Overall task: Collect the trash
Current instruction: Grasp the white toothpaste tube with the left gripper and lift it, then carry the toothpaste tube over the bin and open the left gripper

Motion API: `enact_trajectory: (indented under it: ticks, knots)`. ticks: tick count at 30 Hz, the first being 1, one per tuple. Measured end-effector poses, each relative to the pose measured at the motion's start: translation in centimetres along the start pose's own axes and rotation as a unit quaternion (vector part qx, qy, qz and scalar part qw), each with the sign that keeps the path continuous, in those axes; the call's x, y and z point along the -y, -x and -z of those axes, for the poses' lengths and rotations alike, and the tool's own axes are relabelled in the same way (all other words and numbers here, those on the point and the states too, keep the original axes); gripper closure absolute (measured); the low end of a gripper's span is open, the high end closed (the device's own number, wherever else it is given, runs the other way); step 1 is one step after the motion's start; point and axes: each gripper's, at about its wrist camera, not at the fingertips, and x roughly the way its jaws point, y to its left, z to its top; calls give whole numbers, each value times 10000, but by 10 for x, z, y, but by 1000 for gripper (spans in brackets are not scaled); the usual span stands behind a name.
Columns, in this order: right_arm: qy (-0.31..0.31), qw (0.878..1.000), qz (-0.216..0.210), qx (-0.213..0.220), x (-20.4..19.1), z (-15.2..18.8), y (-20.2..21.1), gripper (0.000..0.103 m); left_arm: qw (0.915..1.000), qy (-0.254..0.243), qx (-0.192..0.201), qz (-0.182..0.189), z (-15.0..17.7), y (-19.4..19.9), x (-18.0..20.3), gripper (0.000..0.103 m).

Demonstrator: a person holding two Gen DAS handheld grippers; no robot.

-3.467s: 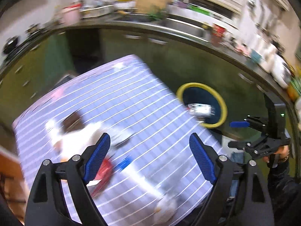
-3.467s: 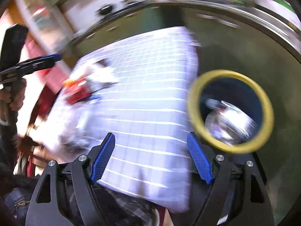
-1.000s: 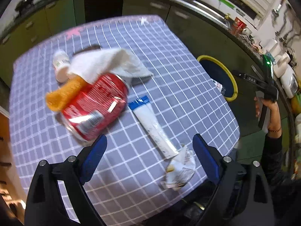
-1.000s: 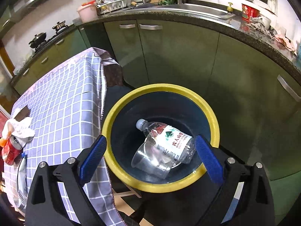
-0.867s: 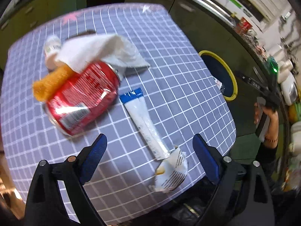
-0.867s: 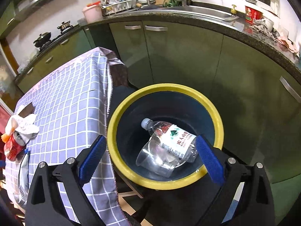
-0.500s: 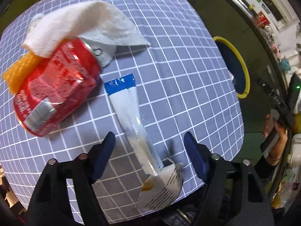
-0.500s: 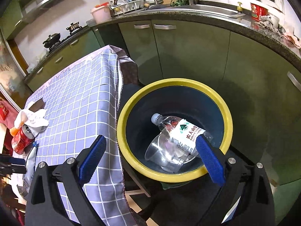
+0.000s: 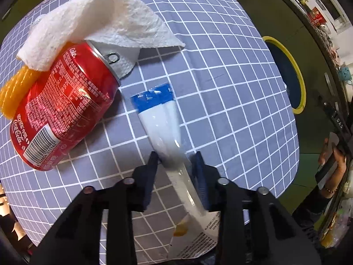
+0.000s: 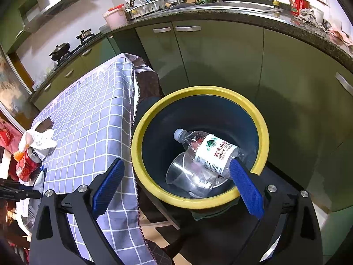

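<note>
From the left wrist, the left gripper (image 9: 176,161) points almost straight down at the checked tablecloth (image 9: 231,84). Its jaws are closing around a long white wrapper (image 9: 163,125) with a blue end, which lies between the fingers near its narrow, near half. The left finger (image 9: 152,161) seems to touch the wrapper's edge, while a thin gap shows on the right, so the grip is not yet firm. Left of the wrapper a red can (image 9: 64,110) lies on its side, with a paper towel (image 9: 94,24) draped over its far end and something orange (image 9: 15,92) tucked behind. A printed scrap of paper (image 9: 198,238) sits at the near edge, under the gripper. The yellow-rimmed bin (image 9: 297,81) stands off the table to the right.

The wrapper looks light, thin and glossy, so it will likely crumple and may slip; a pinch across its flat middle, pressed against the cloth, should hold better than the tapering tip.

From the right wrist, the right gripper (image 10: 176,185) hangs over the bin (image 10: 154,130) with its fingers wide apart and nothing between them. A plastic bottle (image 10: 209,150) and a clear cup (image 10: 187,174) already lie inside. The table with the can (image 10: 27,165) is at the left.
</note>
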Motion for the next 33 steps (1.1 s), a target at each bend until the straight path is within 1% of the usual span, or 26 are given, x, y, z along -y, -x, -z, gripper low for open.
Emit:
enact_trajectory:
  ticks: [2, 4, 8, 13, 16, 19, 21, 22, 25, 28, 30, 31, 33]
  knots:
    - [11, 10000, -20, -12, -2, 0, -1, 8, 10000, -87, 25, -6, -1, 2, 0, 79]
    - [29, 10000, -43, -18, -4, 1, -1, 8, 9998, -189, 52, -8, -1, 4, 1, 81]
    - [34, 10000, -62, 12, -5, 1, 2, 8, 9992, -361, 158, -73, -8, 8, 8, 84]
    - [-23, 9999, -68, 103, 0, 2, 13, 8, 9980, -551, 299, -131, -19, 19, 16, 84]
    - [-112, 9997, -53, 205, 8, 3, 25, 8, 9960, -783, 401, -122, -28, 29, 33, 84]
    - [-216, 9993, 19, 320, 19, 5, 40, 8, 9924, -1112, 527, -93, -39, 38, 61, 84]
    - [-297, 9988, 97, 389, 28, 7, 50, 8, 9876, -1429, 646, -19, -50, 45, 91, 84]
    - [-352, 9984, 147, 418, 34, 9, 55, 8, 9850, -1579, 701, 29, -55, 48, 105, 84]
    - [-531, 9971, 264, 484, 51, 14, 68, 8, 9725, -2179, 802, 195, -72, 49, 163, 84]
    - [-715, 9955, 367, 504, 68, 21, 77, 8, 9625, -2595, 724, 323, -88, 31, 212, 84]
    - [-854, 9941, 441, 495, 80, 28, 81, 8, 9594, -2716, 648, 396, -97, 18, 234, 84]
    - [-915, 9935, 469, 486, 85, 31, 83, 8, 9585, -2752, 596, 449, -106, 8, 249, 83]
    - [-1046, 9921, 524, 453, 97, 37, 86, 8, 9578, -2772, 593, 470, -119, -8, 267, 81]
